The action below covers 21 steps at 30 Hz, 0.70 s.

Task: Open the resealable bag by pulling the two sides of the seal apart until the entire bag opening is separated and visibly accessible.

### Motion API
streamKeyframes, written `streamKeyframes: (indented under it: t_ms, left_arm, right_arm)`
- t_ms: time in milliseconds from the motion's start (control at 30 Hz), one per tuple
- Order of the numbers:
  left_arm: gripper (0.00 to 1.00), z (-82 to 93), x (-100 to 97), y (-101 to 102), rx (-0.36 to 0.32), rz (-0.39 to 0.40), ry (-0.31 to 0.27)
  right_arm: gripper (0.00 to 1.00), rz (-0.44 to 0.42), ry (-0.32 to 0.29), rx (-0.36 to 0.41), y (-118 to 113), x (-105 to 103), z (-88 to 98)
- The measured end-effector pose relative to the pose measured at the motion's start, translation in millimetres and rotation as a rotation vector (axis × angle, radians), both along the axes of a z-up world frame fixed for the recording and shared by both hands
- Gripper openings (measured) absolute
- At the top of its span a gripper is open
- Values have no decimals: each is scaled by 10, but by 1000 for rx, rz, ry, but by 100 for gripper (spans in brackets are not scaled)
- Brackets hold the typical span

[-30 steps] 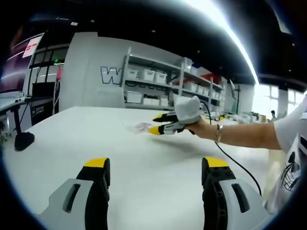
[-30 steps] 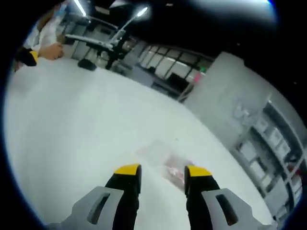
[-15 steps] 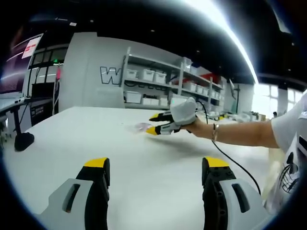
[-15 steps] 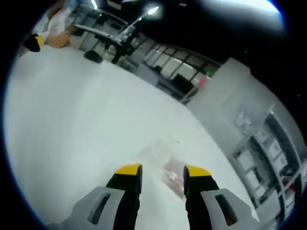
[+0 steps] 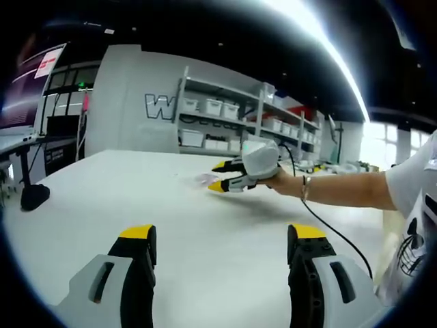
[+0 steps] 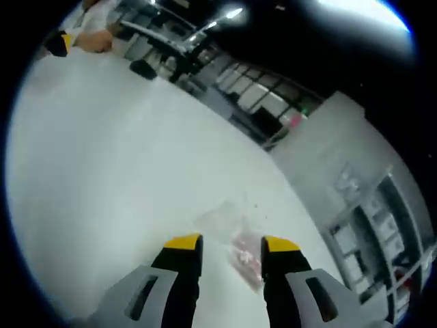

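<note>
- My left gripper (image 5: 222,239) hovers over the white table (image 5: 205,232), jaws spread wide with nothing between them; bare tabletop lies ahead of the tips.
- In the left gripper view, at 9 o'clock, a dark lamp base (image 5: 34,197) sits near the table's edge, well apart from everything else.
- At 12 o'clock in that view I see the resealable bag (image 5: 205,180) lying flat on the table, small and clear; I cannot tell how its seal stands.
- Just right of the bag, my right gripper (image 5: 220,176) points its yellow tips at it, the lower tip just beside the bag's edge; whether it touches I cannot tell.
- Behind it stand shelves with white bins (image 5: 225,123), and a black cable (image 5: 334,232) trails from the gripper toward 4 o'clock.
- In the right gripper view, the right gripper (image 6: 231,244) holds its jaws apart at a moderate gap, gripping nothing.
- The bag (image 6: 235,239), with something pinkish inside, lies between the tips and just past them, nothing blocking it.
</note>
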<state>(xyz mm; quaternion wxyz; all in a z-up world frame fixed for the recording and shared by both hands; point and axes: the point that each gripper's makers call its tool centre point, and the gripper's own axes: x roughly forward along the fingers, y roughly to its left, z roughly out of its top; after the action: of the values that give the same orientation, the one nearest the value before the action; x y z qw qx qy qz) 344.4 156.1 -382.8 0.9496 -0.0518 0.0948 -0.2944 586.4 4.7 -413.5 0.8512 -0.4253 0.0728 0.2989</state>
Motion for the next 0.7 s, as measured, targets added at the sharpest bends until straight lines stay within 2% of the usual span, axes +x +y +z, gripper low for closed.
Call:
streamKeyframes:
  t_ms: [700]
  left_arm:
    - [78,38,60,23,-6,7,-3]
  right_arm:
    - [32,29,-1,-57,68,43,-61]
